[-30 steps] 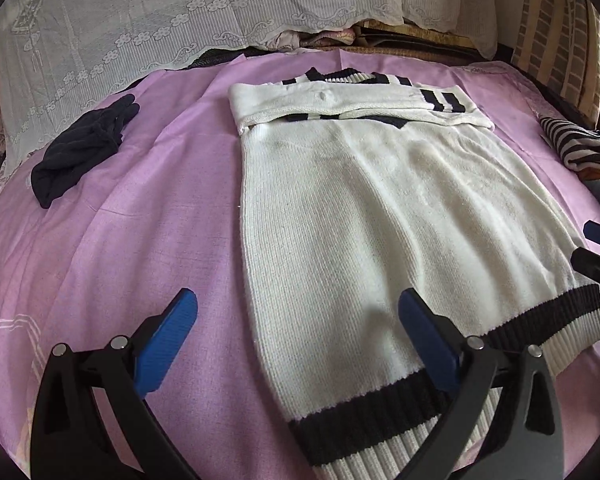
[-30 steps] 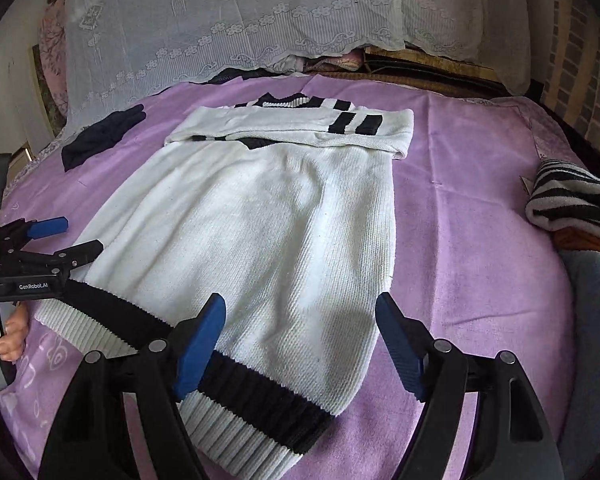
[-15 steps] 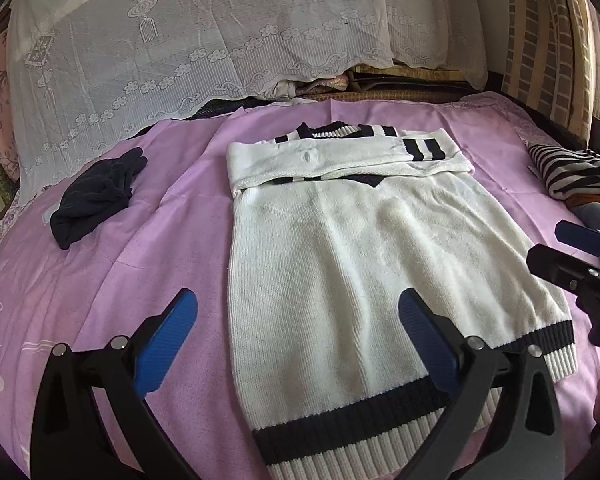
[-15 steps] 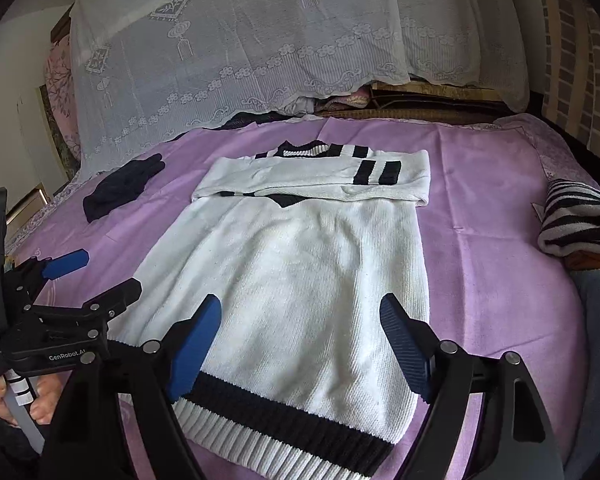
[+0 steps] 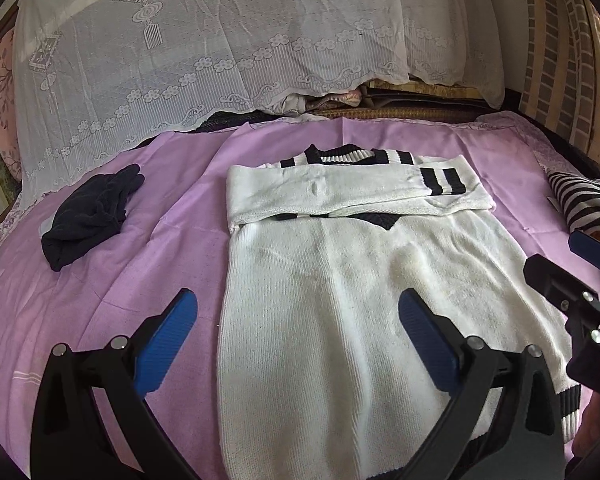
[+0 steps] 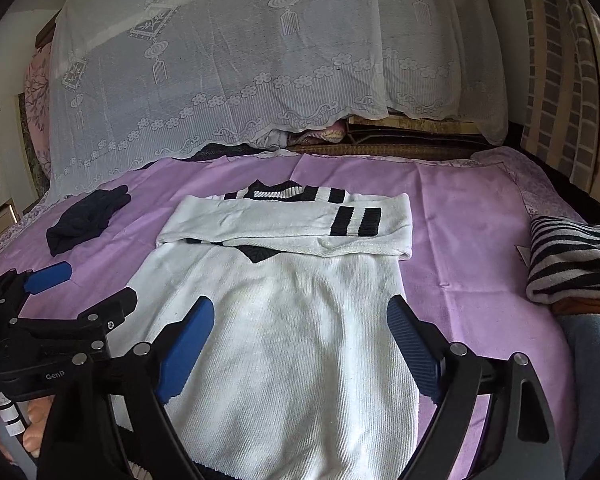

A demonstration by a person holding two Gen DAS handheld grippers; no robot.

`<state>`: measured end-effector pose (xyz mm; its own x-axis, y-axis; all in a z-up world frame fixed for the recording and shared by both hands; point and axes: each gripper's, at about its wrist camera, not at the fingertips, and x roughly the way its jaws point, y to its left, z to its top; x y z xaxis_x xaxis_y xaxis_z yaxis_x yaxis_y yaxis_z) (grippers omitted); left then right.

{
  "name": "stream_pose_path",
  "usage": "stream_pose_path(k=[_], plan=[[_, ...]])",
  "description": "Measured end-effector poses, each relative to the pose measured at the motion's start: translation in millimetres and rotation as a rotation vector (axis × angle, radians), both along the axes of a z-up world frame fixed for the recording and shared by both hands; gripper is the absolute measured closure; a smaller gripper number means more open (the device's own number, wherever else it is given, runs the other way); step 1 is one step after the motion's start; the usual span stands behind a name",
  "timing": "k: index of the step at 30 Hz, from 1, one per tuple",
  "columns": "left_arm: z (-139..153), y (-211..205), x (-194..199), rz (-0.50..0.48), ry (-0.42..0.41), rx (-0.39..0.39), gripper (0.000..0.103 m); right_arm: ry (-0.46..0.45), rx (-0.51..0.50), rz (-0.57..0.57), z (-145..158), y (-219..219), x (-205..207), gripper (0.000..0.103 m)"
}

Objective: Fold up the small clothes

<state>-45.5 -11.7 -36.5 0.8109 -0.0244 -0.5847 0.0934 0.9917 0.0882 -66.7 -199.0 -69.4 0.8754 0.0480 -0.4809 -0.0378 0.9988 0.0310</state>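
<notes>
A white knit sweater with black stripes lies flat on the purple bed sheet, its sleeves folded across the chest. My left gripper hovers open above the sweater's lower left part, nothing between its blue pads. In the right wrist view the sweater fills the middle. My right gripper hangs over its lower part; the jaws are opening and hold nothing. Each gripper shows in the other's view: the right gripper at the right edge, the left gripper at the left edge.
A crumpled dark garment lies on the sheet to the left. A black-and-white striped garment sits at the right edge on other folded cloth. A white lace cover drapes a pile at the head of the bed.
Both grippers have risen and drawn back from the sweater, tilting up; the hem has slid down towards the bottom of both views. The right jaws stand slightly wider.
</notes>
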Motion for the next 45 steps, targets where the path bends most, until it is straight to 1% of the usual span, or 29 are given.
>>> stream_pose_path(k=[8, 15, 28, 37, 45], plan=[[-19.1, 5.4, 4.8, 0.002, 0.057, -0.023, 0.005, 0.043, 0.003, 0.009, -15.7, -0.1, 5.7, 0.014], [-19.7, 4.6, 0.9, 0.005, 0.049, -0.013, 0.005, 0.050, 0.010, 0.004, -19.2, -0.8, 4.0, 0.014], [-21.4, 10.2, -3.1, 0.018, 0.054, -0.016, 0.005, 0.058, 0.023, 0.000, -23.2, -5.5, 1.4, 0.014], [-21.8, 11.5, -14.7, 0.016, 0.037, -0.003, 0.005, 0.059, 0.050, -0.021, -26.8, -17.7, -14.3, 0.014], [-22.9, 12.1, -20.7, 0.016, 0.041, 0.002, 0.005, 0.068, 0.070, -0.037, -31.7, -27.5, -21.8, 0.014]])
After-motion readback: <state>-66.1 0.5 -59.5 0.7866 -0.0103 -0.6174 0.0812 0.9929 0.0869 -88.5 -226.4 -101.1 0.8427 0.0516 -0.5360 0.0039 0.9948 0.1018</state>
